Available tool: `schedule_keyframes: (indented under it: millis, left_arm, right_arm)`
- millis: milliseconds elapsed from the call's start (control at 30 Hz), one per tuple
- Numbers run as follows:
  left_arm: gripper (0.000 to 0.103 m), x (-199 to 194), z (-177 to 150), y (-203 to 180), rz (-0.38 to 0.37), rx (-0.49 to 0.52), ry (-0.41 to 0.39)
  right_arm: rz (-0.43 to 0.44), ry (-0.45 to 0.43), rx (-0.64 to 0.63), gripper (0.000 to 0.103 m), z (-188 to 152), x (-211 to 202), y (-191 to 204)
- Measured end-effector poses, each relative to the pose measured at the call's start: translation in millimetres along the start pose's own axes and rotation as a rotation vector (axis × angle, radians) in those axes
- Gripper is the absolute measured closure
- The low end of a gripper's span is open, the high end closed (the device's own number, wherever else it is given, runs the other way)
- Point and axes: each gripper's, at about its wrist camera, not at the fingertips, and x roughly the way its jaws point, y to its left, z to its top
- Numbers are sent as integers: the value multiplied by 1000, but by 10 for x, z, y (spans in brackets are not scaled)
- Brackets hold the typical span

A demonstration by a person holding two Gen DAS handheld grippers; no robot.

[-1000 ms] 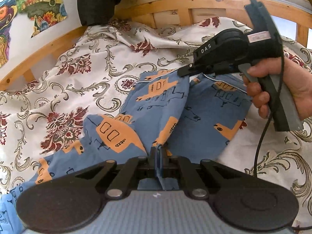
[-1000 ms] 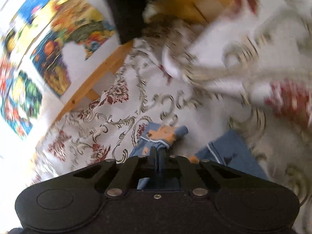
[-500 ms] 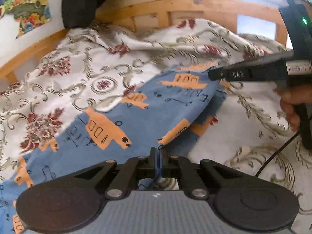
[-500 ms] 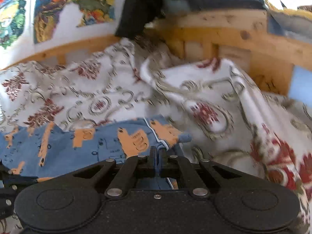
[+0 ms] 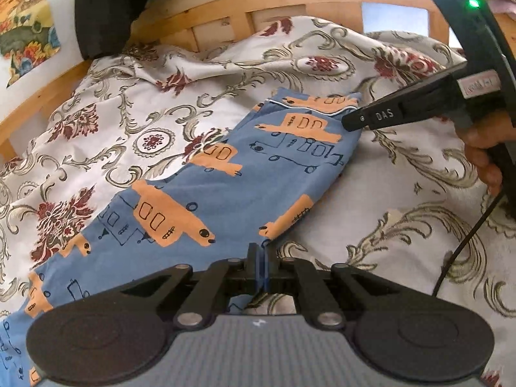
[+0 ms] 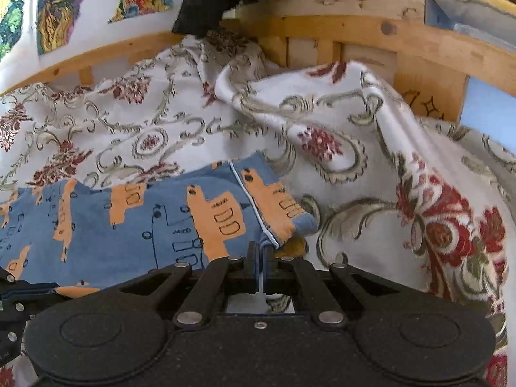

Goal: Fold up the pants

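Left gripper (image 5: pixel 258 259): jaws pinched together on the pants' near edge.
Pants (image 5: pixel 200 200): blue with orange vehicles, spread flat on the floral bedspread (image 5: pixel 135 103).
Right gripper (image 6: pixel 259 256): jaws closed on the pants' white-piped corner.
Bed frame (image 6: pixel 403 42): wooden, behind.

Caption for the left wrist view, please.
Left gripper and right gripper pinch blue patterned pants on a floral bedspread.

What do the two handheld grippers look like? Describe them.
The left gripper is matte black with two round discs, silver pivot pins and a ribbed grey body. The right gripper is black, marked "DAS", with a white label, green light and black cable, held by a bare hand.
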Motion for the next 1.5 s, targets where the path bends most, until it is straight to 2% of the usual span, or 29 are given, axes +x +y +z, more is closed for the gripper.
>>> schedule_keyframes:
  millis: [67, 133, 167, 200, 233, 267, 300, 333, 400, 433, 500, 600, 667, 767, 833, 867, 967, 1033, 1067, 1133, 1200, 1233, 1300, 1367, 1433, 1500]
  left_arm:
    - [99, 54, -12, -19, -7, 19, 24]
    - [88, 87, -37, 1, -1, 9, 22]
    - [73, 78, -50, 25, 0, -16, 21]
    - [54, 40, -64, 67, -8, -52, 17]
    - [45, -18, -83, 120, -27, -87, 4]
    - [37, -92, -111, 177, -41, -122, -17]
    - [35, -181, -155, 244, -40, -157, -43]
    - [33, -275, -219, 321, -25, -190, -63]
    - [19, -431, -381, 523, 56, -273, -84]
    - [16, -488, -466, 641, 106, -315, -84]
    - [15, -579, -636, 946, 210, -413, -57]
    - [15, -690, -815, 1528, 329, -579, -16]
    - [11, -772, -854, 1897, 351, -661, -38]
    - [11, -792, -801, 2423, 311, -745, -47]
    - [13, -713, -770, 2678, 230, -852, -8]
    - [18, -669, -791, 2786, 188, -928, 13]
    - [30, -465, -937, 3017, 97, -1190, 56]
    - [32, -310, -1106, 3071, 82, -1361, 76]
    - [37, -212, -1169, 3097, 95, -1444, 120]
    - [55, -29, -1298, 3122, 105, -1554, 179]
    - [99, 41, -1360, 3119, 148, -1592, 200]
    - [101, 53, -1388, 3119, 141, -1596, 188]
    - [102, 11, -1462, 3079, 122, -1613, 147]
    - [103, -55, -1530, 3008, 106, -1594, 102]
    - [103, -141, -1633, 2936, 91, -1571, 71]
    - [103, -189, -1749, 2883, 69, -1556, 28]
  right_arm:
    - [15, 31, 8, 101, -21, 83, -9]
    - [19, 41, 28, 99, -33, 121, -22]
    - [24, 38, 30, 94, -26, 106, -23]
    - [25, 26, 20, 80, -14, 71, -14]
    - [20, 11, 10, 70, -2, 37, -6]
    - [15, -12, 2, 45, 15, -11, 5]
    - [-4, -35, -6, 24, 32, -51, 18]
    - [-24, -67, -17, 18, 48, -102, 42]
    - [-39, -117, -52, 17, 87, -175, 110]
    - [-35, -144, -72, 16, 94, -203, 162]
    - [0, -176, -111, 5, 89, -202, 270]
    - [131, -215, -195, 4, 90, -151, 461]
    - [238, -236, -288, 4, 139, -58, 626]
    - [389, -252, -427, 4, 287, 143, 834]
    - [465, -272, -546, 7, 431, 296, 989]
    - [485, -283, -607, 9, 524, 395, 1093]
    - [548, -287, -655, 12, 802, 654, 1348]
    - [592, -265, -655, 14, 930, 784, 1493]
    - [607, -258, -662, 16, 968, 841, 1558]
    - [638, -248, -694, 21, 1018, 900, 1677]
    - [671, -235, -723, 31, 1045, 938, 1769]
    - [689, -224, -732, 35, 1057, 951, 1807]
    - [737, -190, -745, 52, 1111, 999, 1900]
    - [821, -130, -737, 60, 1182, 1042, 1983]
    - [910, -49, -721, 63, 1237, 1089, 2072]
    - [1012, 73, -704, 63, 1290, 1174, 2230]
